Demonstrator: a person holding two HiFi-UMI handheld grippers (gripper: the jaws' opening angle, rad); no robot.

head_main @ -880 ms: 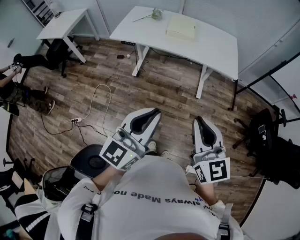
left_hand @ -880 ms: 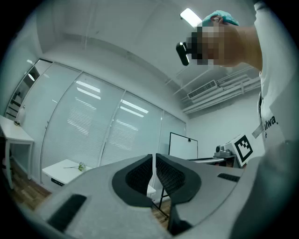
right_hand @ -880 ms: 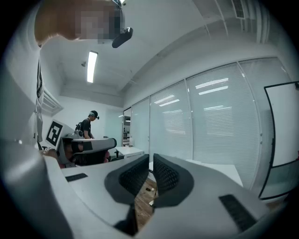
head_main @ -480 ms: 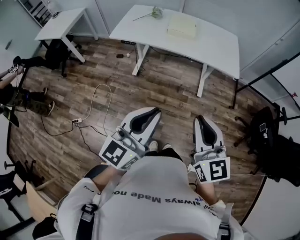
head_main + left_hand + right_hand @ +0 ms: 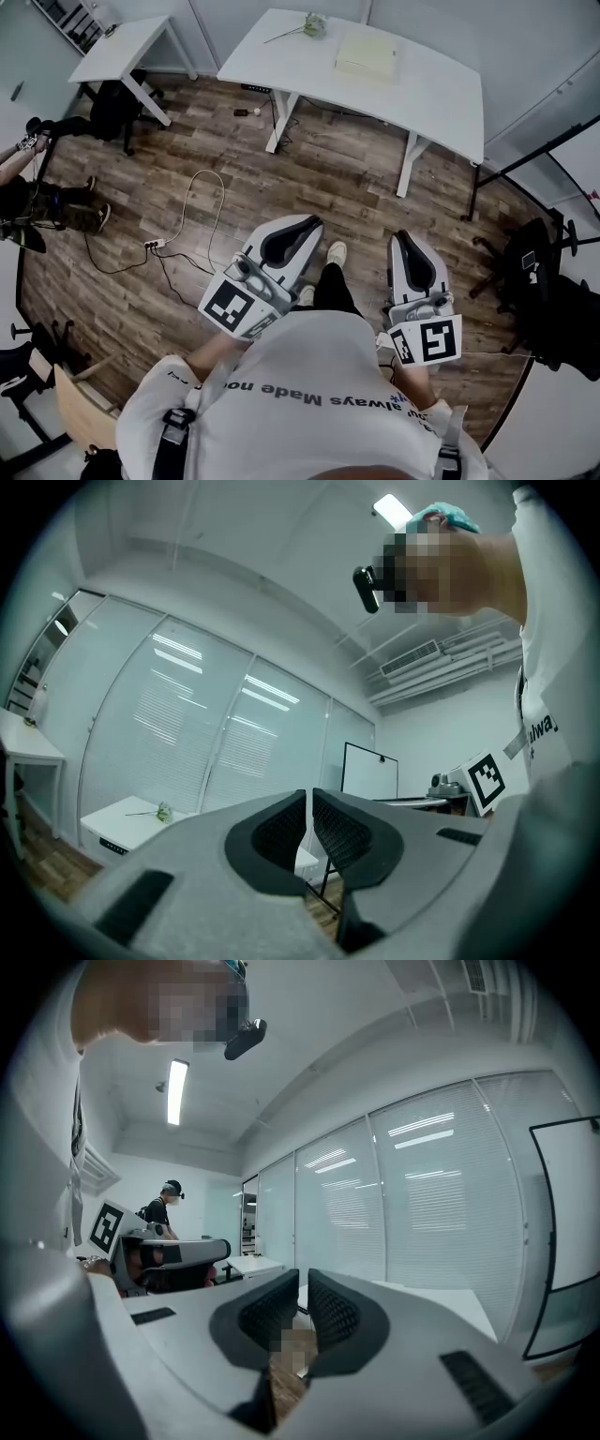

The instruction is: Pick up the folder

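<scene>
The pale yellow folder [image 5: 365, 54] lies flat on the white desk [image 5: 431, 98] at the far side of the room, well ahead of both grippers. My left gripper [image 5: 307, 223] is held in front of my chest, shut with nothing between its jaws. My right gripper [image 5: 406, 238] sits beside it to the right, also shut and empty. In the left gripper view the left gripper [image 5: 308, 808] points across the room, jaws together, with the desk [image 5: 122, 817] low at the left. The right gripper [image 5: 303, 1297] shows closed jaws in its own view too.
A green plant sprig [image 5: 308, 26] lies on the desk left of the folder. A second small white table [image 5: 127, 45] stands far left. Cables and a power strip [image 5: 153, 241] lie on the wood floor. Black stands and a chair [image 5: 544, 291] crowd the right side. A person [image 5: 28, 187] is at the left edge.
I have stepped forward: my foot now shows on the floor between the grippers. The black stool at lower left has dropped out of view. Both grippers keep their pose.
</scene>
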